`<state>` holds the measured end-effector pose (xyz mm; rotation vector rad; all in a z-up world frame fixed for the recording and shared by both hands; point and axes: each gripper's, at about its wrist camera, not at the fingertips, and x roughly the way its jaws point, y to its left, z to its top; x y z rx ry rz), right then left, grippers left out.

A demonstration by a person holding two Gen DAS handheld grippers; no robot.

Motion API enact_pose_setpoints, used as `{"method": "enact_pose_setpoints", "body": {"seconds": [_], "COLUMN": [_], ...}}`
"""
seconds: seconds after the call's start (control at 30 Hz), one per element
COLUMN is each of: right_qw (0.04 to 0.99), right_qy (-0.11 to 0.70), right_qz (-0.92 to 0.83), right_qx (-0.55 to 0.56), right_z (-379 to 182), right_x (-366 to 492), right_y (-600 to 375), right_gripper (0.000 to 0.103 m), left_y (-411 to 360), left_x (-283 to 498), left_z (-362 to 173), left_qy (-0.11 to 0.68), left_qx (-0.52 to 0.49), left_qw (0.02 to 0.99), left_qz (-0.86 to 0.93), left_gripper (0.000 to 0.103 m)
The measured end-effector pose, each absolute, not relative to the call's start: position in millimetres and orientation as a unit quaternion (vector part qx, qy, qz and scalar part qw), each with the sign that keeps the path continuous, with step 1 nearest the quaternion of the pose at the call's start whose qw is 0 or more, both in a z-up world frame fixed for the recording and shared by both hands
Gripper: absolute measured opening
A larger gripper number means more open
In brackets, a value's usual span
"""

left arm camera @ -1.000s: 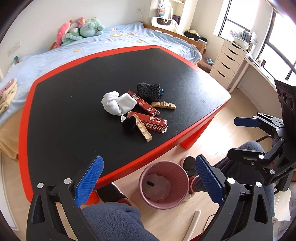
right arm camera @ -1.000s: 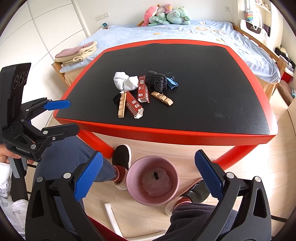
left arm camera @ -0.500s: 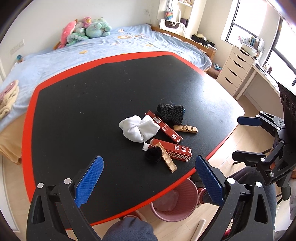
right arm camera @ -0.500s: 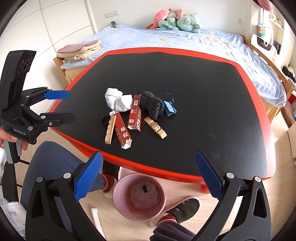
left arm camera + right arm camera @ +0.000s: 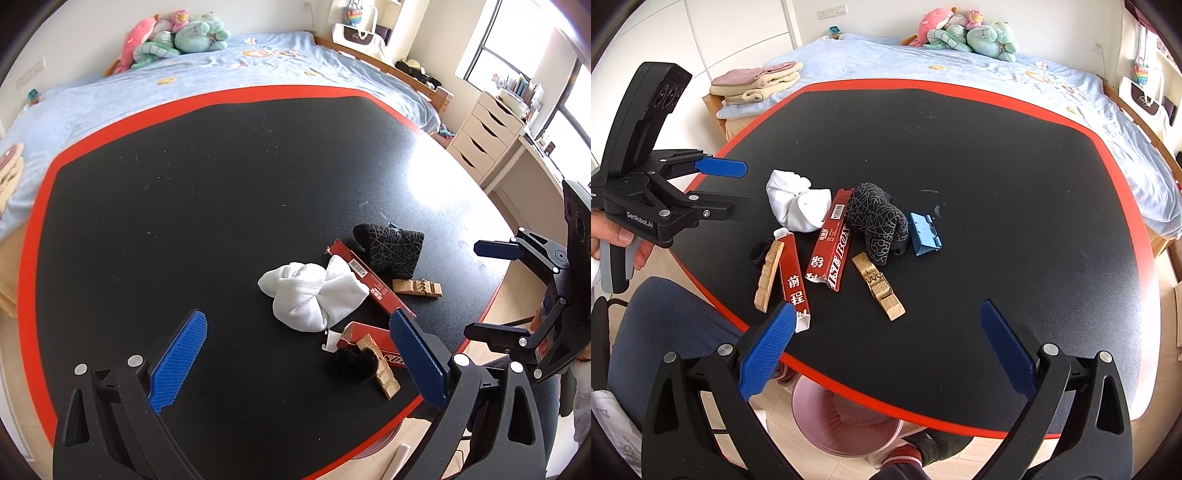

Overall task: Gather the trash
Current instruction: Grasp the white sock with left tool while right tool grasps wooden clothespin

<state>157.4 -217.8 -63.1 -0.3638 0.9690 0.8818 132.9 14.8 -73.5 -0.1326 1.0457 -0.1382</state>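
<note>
On the black table (image 5: 997, 155) lies a cluster: a white rolled sock (image 5: 798, 203), two red torn cartons (image 5: 833, 243) (image 5: 792, 280), a black patterned sock (image 5: 881, 225), a blue folded box (image 5: 923, 234), two wooden clothespins (image 5: 879, 286) (image 5: 768, 275) and a small black hair tie (image 5: 759, 251). A pink trash bin (image 5: 846, 424) stands on the floor under the near table edge. My left gripper (image 5: 295, 365) is open and empty above the table, near the white sock (image 5: 314, 295). My right gripper (image 5: 886, 350) is open and empty over the near edge.
A bed with blue sheet (image 5: 960, 62) and plush toys (image 5: 964, 33) lies behind the table. Folded towels (image 5: 757, 81) sit at its left end. A white drawer unit (image 5: 484, 136) stands by the window. The person's legs (image 5: 665, 325) are at the table's near side.
Both grippers have risen and moved forward over the table toward the cluster. The bin has slipped mostly out of view beneath the table edge. Both stay open and empty.
</note>
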Motion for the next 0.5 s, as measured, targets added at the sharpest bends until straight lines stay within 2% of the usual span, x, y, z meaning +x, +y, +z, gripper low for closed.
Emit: {"method": "enact_pose_setpoints", "body": {"seconds": [0.17, 0.43, 0.5], "right_qw": [0.770, 0.766, 0.768], "right_qy": [0.452, 0.444, 0.439], "right_qz": [0.414, 0.426, 0.424], "right_qx": [-0.178, -0.188, -0.194], "right_z": [-75, -85, -85], "right_x": [167, 172, 171], "right_y": [-210, -202, -201], "right_gripper": [0.085, 0.052, 0.038], "left_y": [20, 23, 22], "left_x": [143, 148, 148], "left_z": [-86, -97, -96], "left_qy": [0.507, 0.515, 0.513], "left_qx": [-0.069, -0.074, -0.074], "left_qw": [0.857, 0.851, 0.852], "left_qz": [-0.065, -0.070, -0.074], "left_gripper": [0.094, 0.053, 0.037]}}
